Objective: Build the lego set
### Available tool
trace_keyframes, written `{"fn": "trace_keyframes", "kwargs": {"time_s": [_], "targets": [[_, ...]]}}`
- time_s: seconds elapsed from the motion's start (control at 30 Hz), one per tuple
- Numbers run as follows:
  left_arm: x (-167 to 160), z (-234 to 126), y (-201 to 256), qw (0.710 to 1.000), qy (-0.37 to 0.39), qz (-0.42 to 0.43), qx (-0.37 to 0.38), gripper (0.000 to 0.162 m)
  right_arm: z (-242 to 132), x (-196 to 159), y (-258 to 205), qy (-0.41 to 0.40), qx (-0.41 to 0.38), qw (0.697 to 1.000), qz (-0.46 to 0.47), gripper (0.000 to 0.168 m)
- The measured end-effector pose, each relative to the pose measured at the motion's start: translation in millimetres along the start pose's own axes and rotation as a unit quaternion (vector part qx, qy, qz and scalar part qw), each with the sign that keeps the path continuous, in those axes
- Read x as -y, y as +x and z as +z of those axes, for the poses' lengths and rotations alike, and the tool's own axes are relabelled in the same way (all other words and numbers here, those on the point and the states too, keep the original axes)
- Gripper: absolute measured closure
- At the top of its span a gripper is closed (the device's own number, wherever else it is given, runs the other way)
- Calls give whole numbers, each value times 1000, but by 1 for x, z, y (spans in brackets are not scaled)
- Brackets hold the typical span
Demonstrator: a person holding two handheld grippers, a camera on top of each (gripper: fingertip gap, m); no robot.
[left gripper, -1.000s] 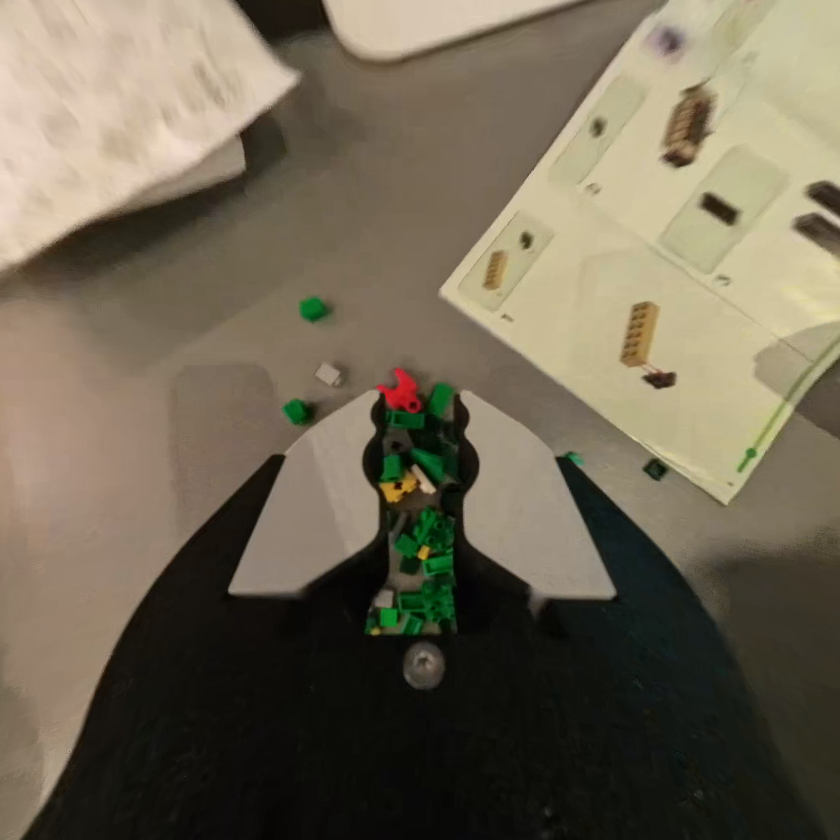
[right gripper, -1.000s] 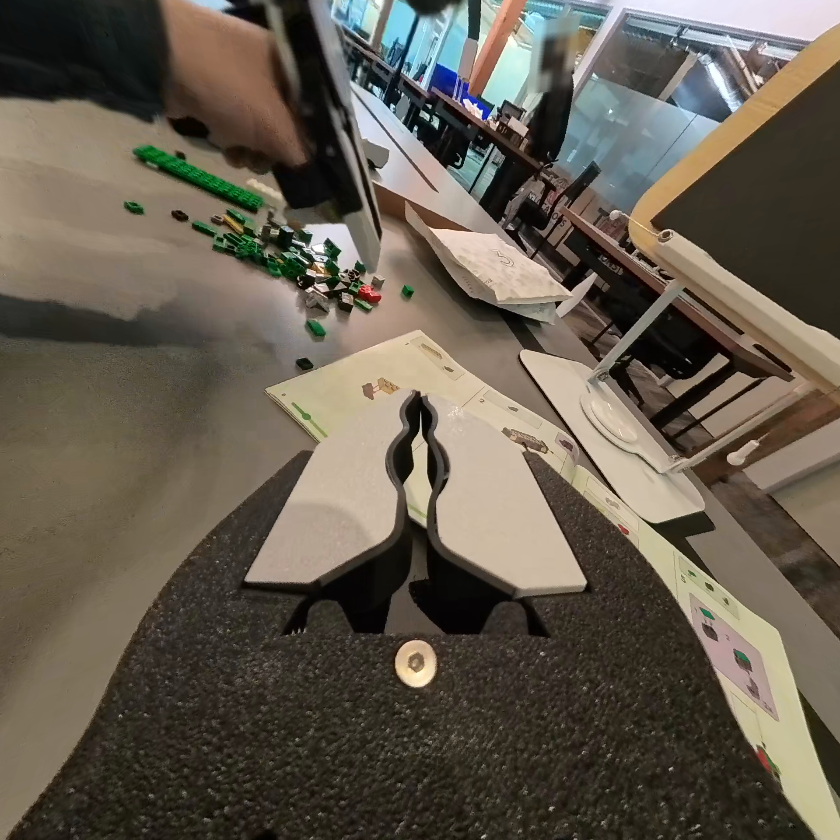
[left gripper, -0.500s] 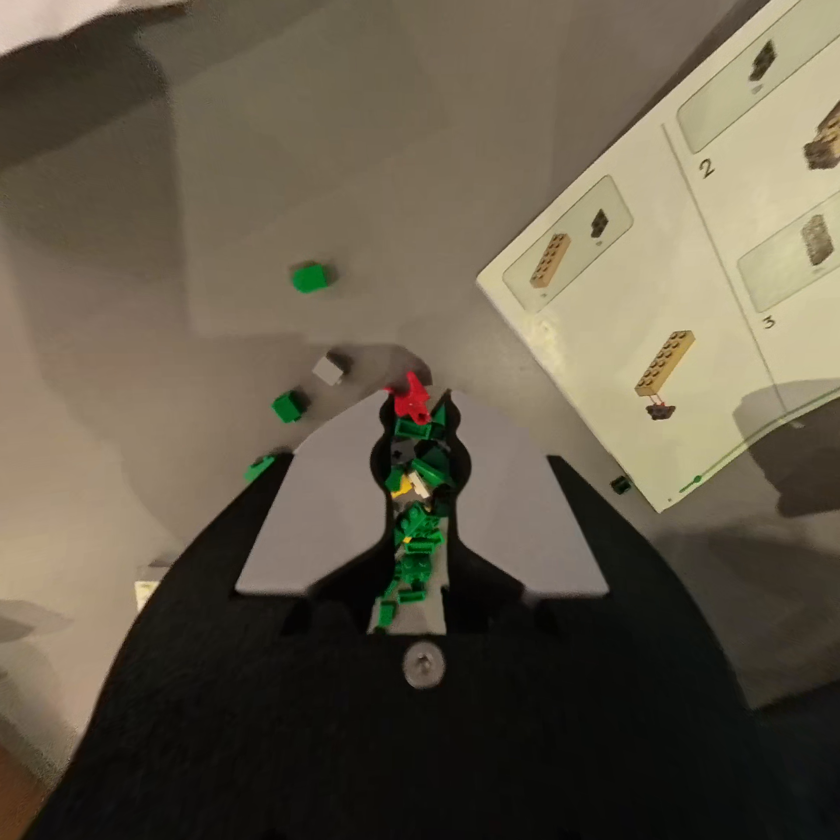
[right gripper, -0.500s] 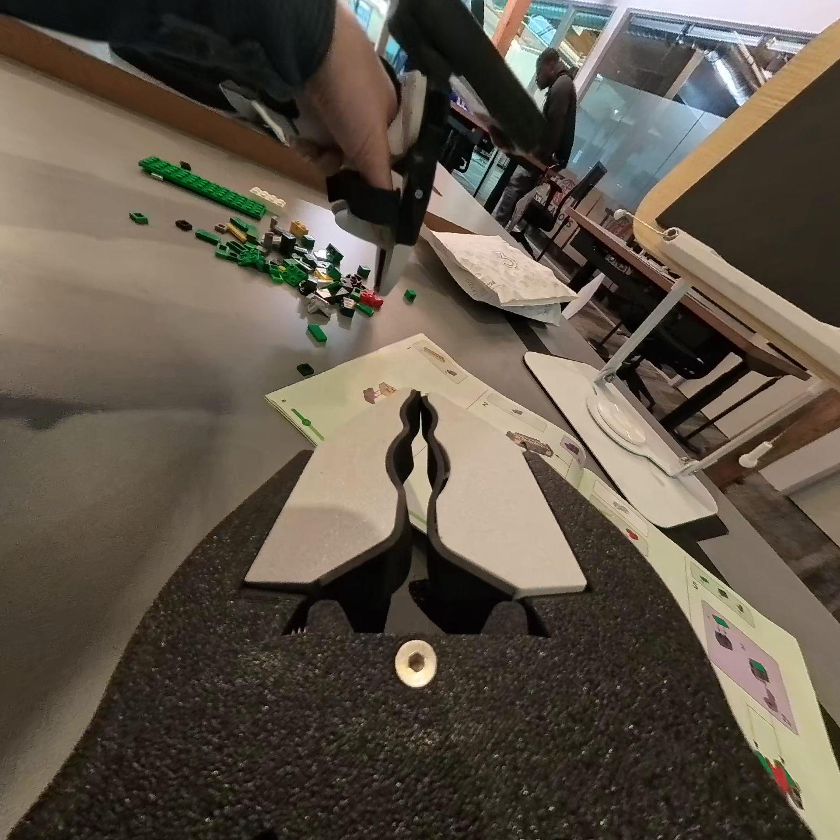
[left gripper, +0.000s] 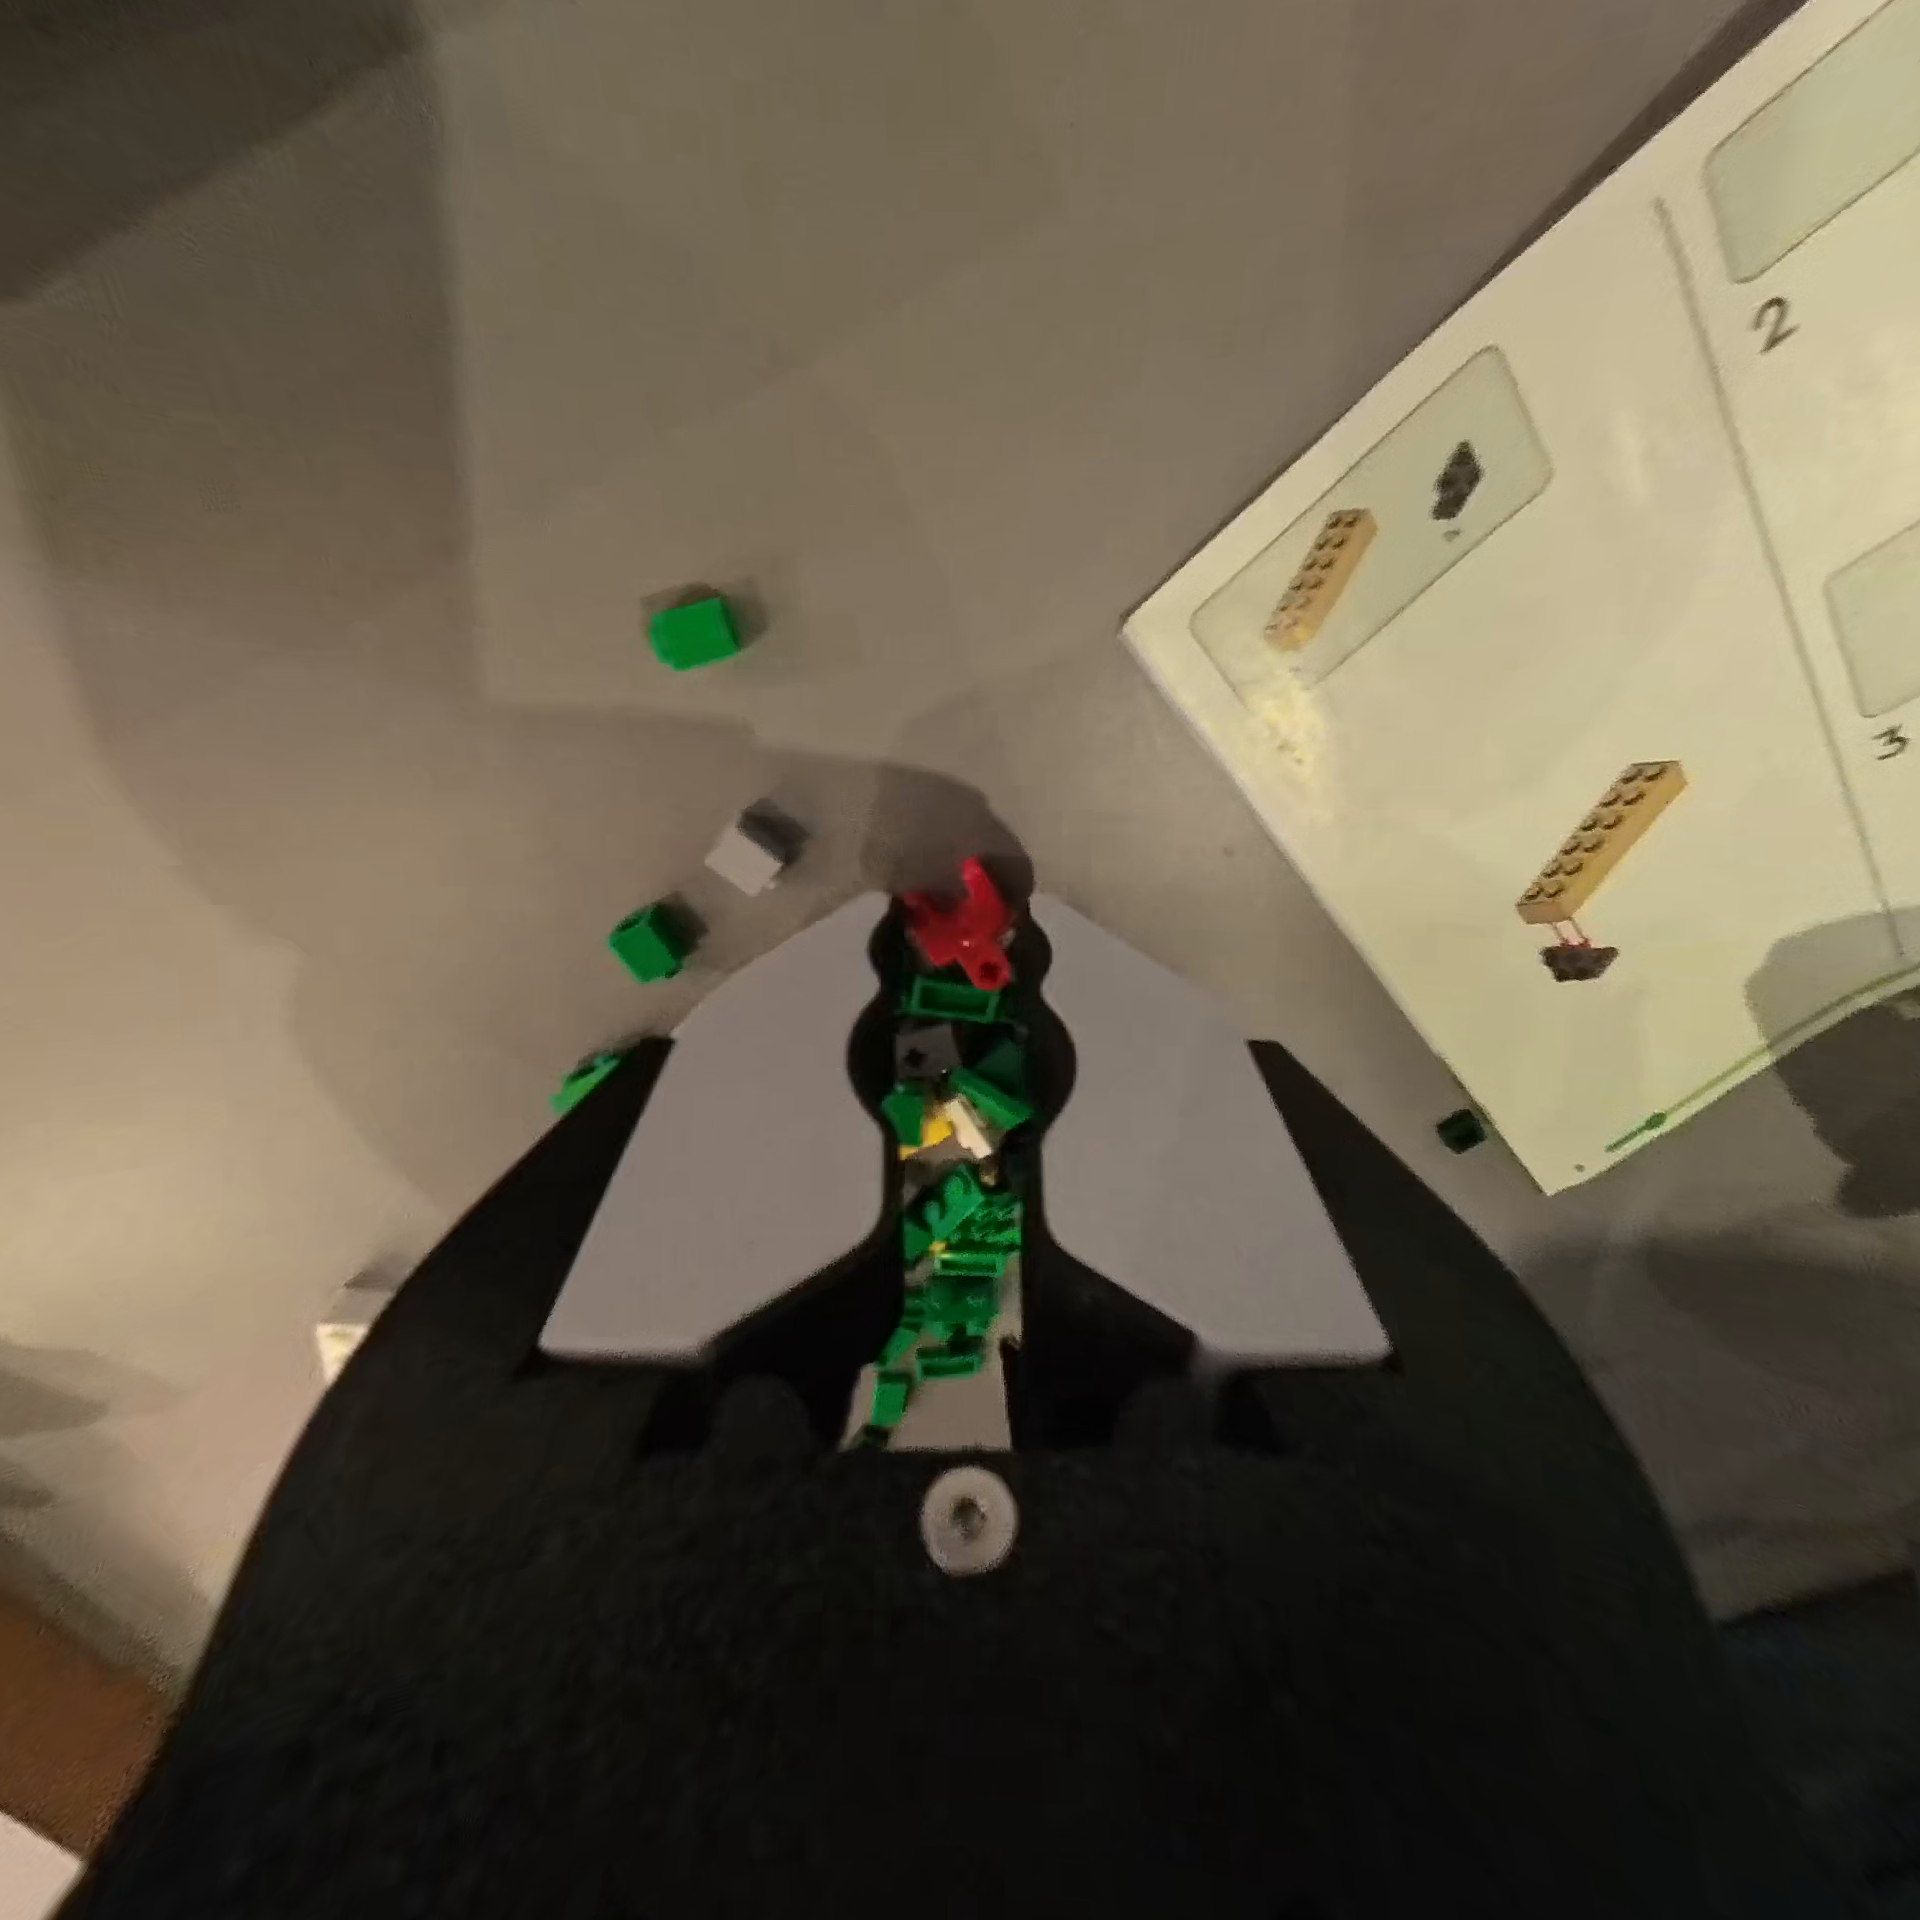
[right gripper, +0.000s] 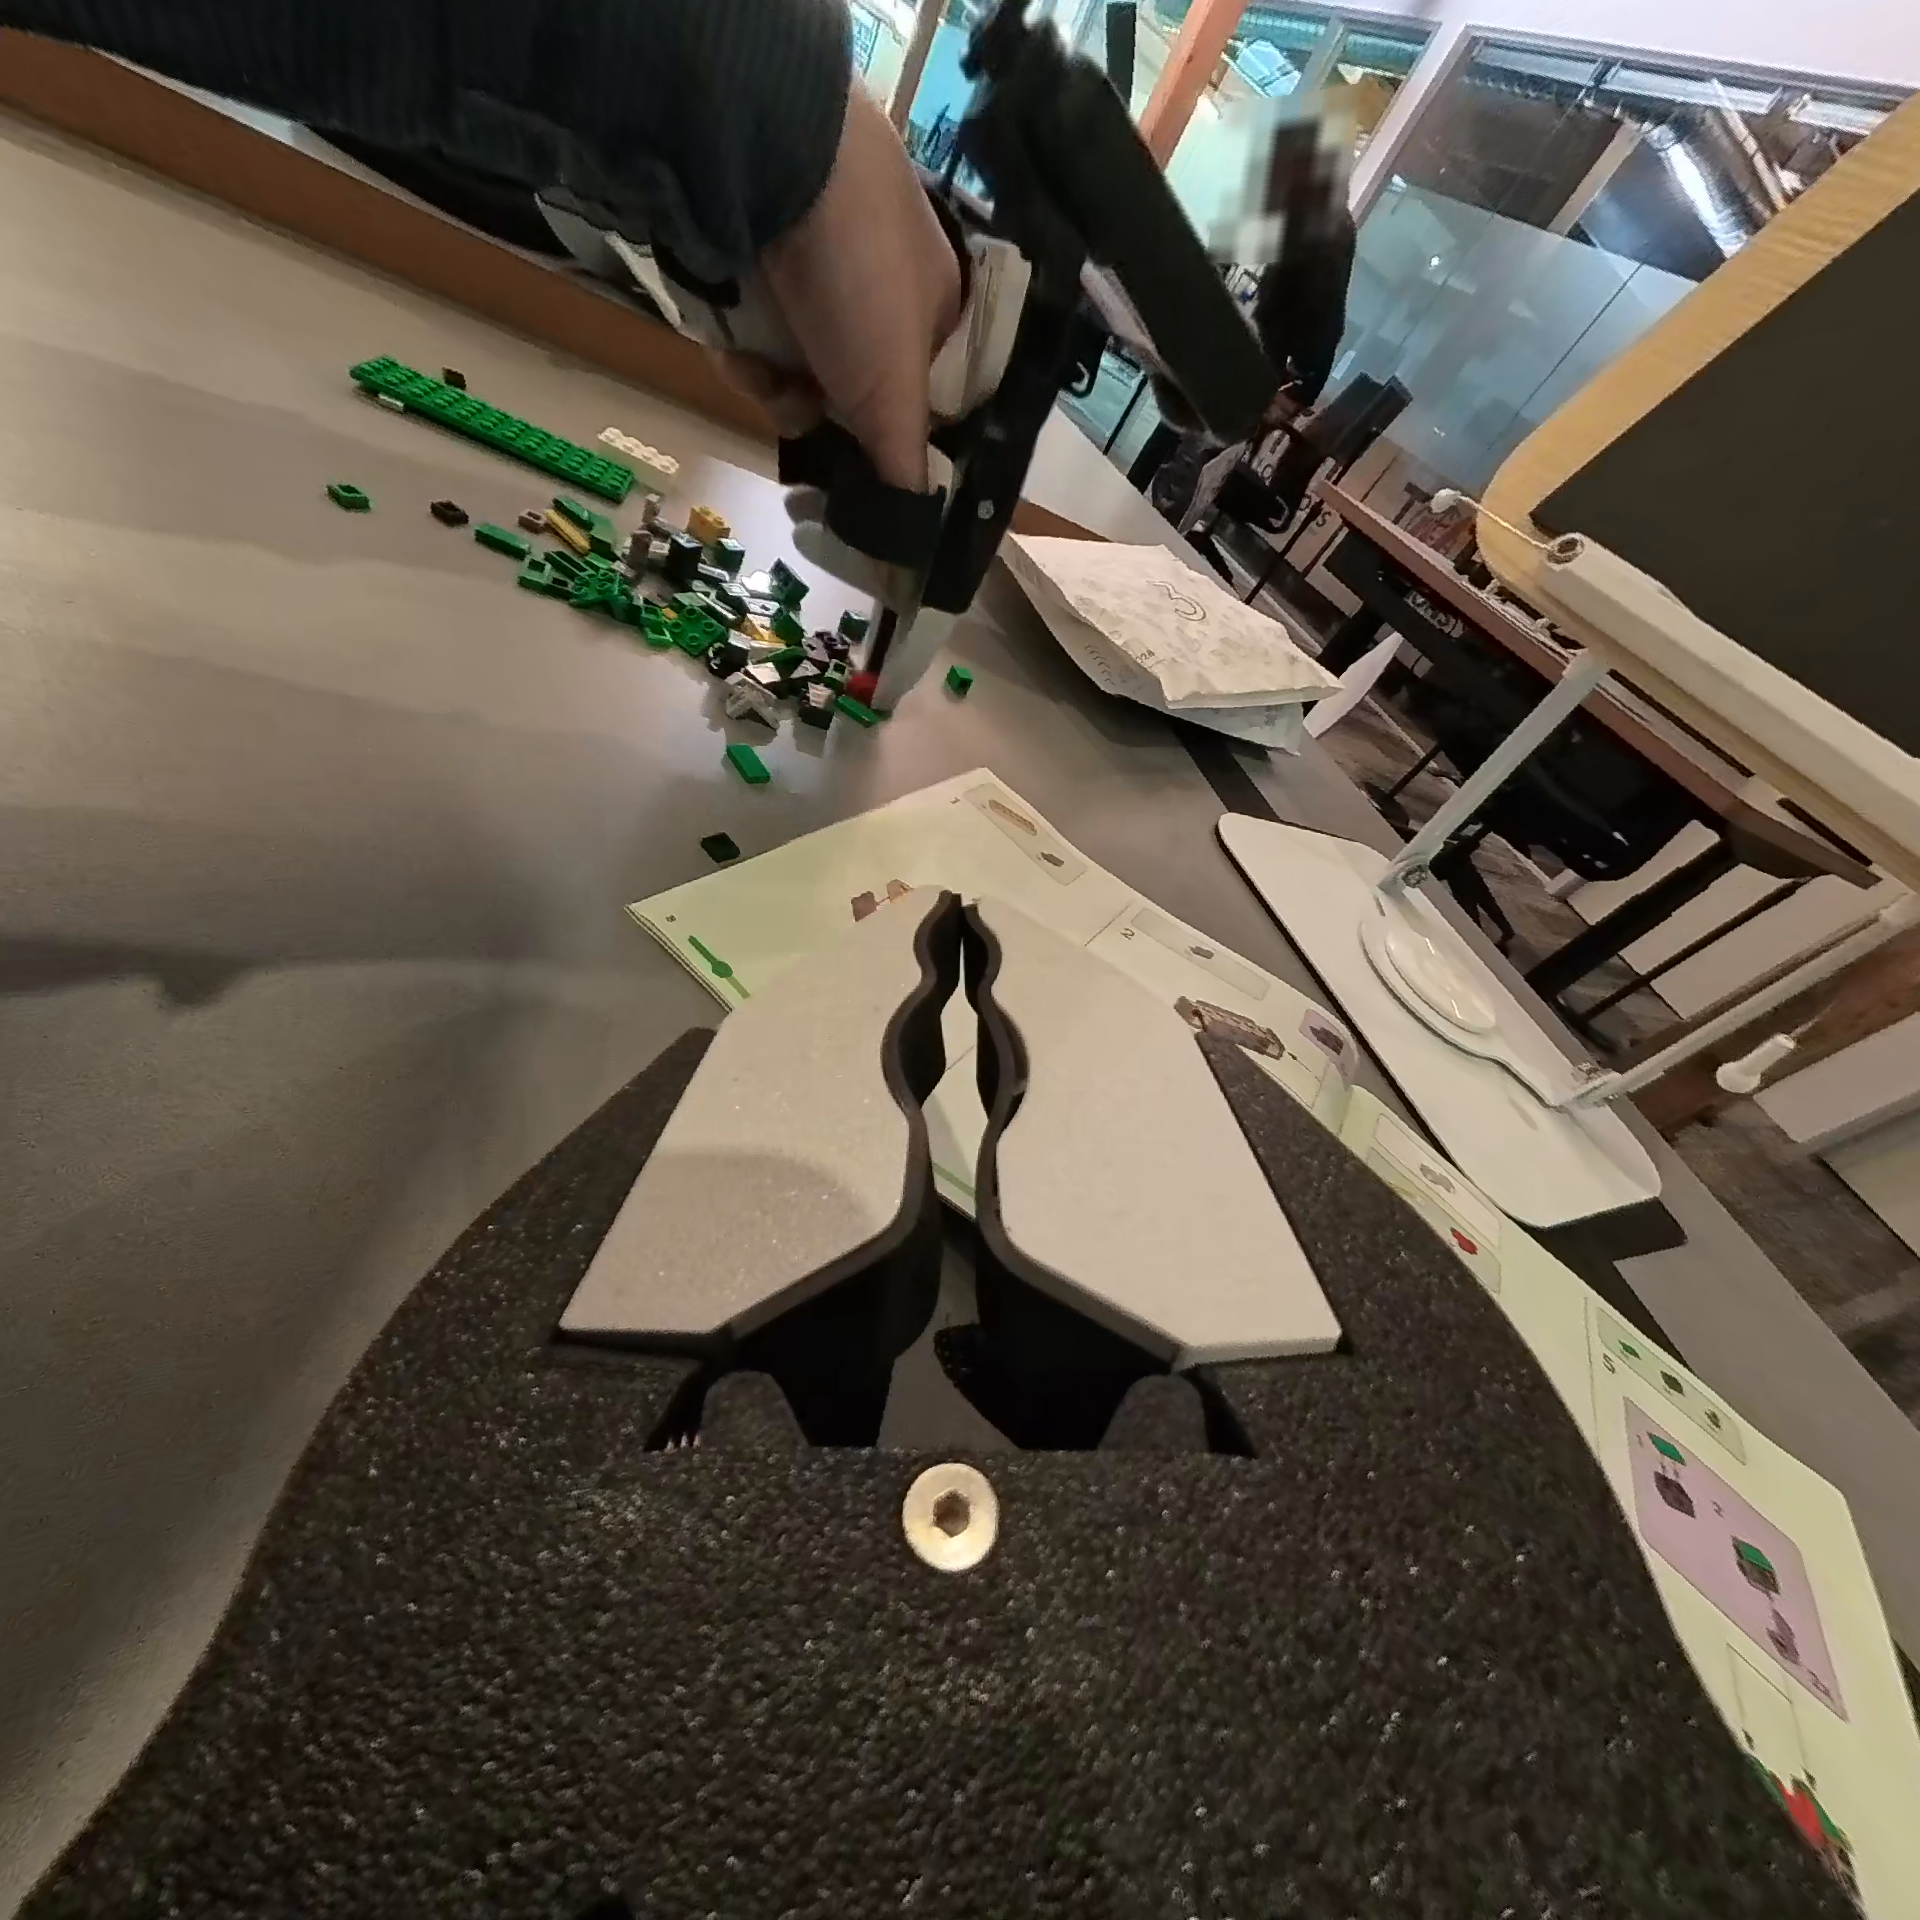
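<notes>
In the left wrist view my left gripper [left gripper: 958, 906] points down onto a heap of small green, yellow and dark lego pieces [left gripper: 956, 1122]. A red piece [left gripper: 956, 925] lies between its tips, and the jaws stand narrowly open around it. In the right wrist view the left gripper [right gripper: 894, 665] touches down at the heap's [right gripper: 707, 613] right edge, held by a hand [right gripper: 862, 301]. My right gripper [right gripper: 961, 912] is shut and empty, hovering over the instruction booklet [right gripper: 935, 842].
Loose green bricks [left gripper: 691, 623] [left gripper: 646, 940] and a grey brick [left gripper: 753, 847] lie left of the left gripper's tips. The booklet [left gripper: 1558, 675] is to their right. A long green plate [right gripper: 499, 426], a white paper bag [right gripper: 1164, 634] and a white lamp base [right gripper: 1434, 1039] sit on the grey table. Left tips to right tips: about 20 cm.
My left gripper has come down closer to the heap, and its jaws have narrowed around the red piece. My right gripper has stayed still and shut.
</notes>
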State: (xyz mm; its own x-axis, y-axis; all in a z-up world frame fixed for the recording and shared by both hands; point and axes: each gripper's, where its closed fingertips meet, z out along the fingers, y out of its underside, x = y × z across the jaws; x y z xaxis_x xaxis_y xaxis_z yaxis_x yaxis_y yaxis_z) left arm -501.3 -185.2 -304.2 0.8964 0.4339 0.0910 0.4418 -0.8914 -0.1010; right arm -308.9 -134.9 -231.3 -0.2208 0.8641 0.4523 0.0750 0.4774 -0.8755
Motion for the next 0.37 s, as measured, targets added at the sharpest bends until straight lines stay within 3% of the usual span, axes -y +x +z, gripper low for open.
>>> {"fn": "trace_keyframes", "kwargs": {"time_s": [0.23,0.37], "targets": [[6,-10,11,999,36,38,-2,144,0,-1,2,-4,-6,1000,-1,168],[4,-37,68,985,111,126,-42,144,-12,-5,34,-14,-91,996,-7,168]]}}
